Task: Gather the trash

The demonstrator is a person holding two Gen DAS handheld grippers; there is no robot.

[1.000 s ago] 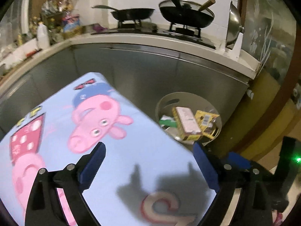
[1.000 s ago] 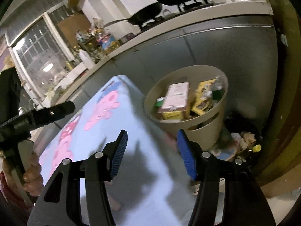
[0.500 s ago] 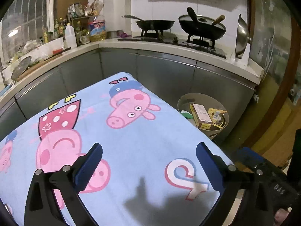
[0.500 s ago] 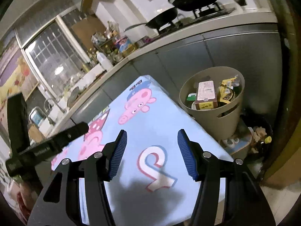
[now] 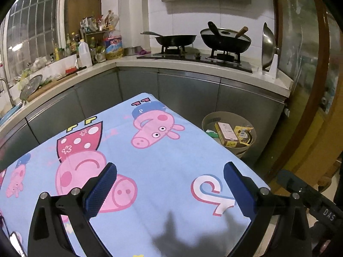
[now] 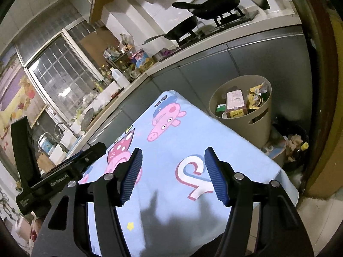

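Here both grippers hang over the cartoon-pig tablecloth (image 5: pixel 163 167); left gripper (image 5: pixel 170 189) gapes empty; right gripper (image 6: pixel 172 174), jaws just widening, grips nothing; beige trash bin (image 6: pixel 255 126) sits full beside the table.

A cloth (image 5: pixel 163 167) covers the tabletop. Past its far right corner a bin (image 6: pixel 255 126) stands on the floor against the cabinets (image 5: pixel 188 90), with boxes (image 6: pixel 234 103) and wrappers (image 6: pixel 256 96) in it. Two pans (image 5: pixel 225 39) sit on the stove (image 5: pixel 197 56) behind.
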